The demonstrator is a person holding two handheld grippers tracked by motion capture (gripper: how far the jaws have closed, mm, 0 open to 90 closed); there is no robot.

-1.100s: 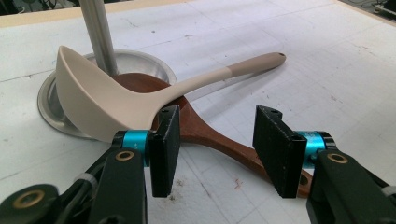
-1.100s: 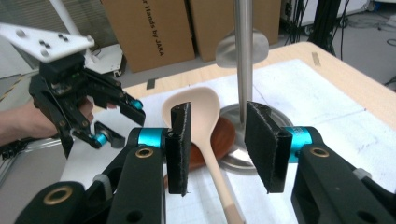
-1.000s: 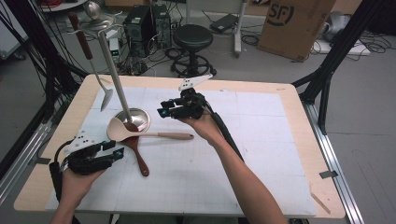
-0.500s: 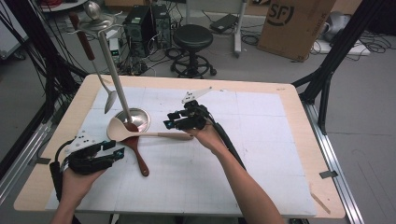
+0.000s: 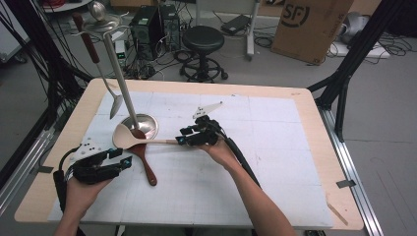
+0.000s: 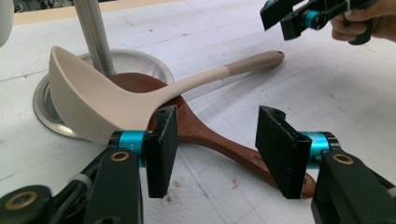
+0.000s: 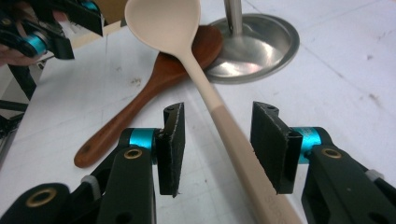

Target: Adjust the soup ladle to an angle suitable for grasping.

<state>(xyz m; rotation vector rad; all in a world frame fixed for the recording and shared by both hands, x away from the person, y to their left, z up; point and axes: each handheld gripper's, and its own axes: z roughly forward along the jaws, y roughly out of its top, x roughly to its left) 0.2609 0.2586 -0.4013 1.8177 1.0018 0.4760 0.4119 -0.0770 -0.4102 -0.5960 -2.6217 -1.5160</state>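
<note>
Beige silicone ladle (image 7: 187,51) lies on white counter (image 5: 275,162), bowl resting on brown wooden spoon (image 7: 154,84) by the steel stand base (image 7: 257,44). Its handle runs between the right claw (image 7: 217,147) jaws, not pinched; jaws just been opening. Right claw has dropped from above down to the handle. Left claw (image 6: 217,149) open, empty, near the spoon.
</note>
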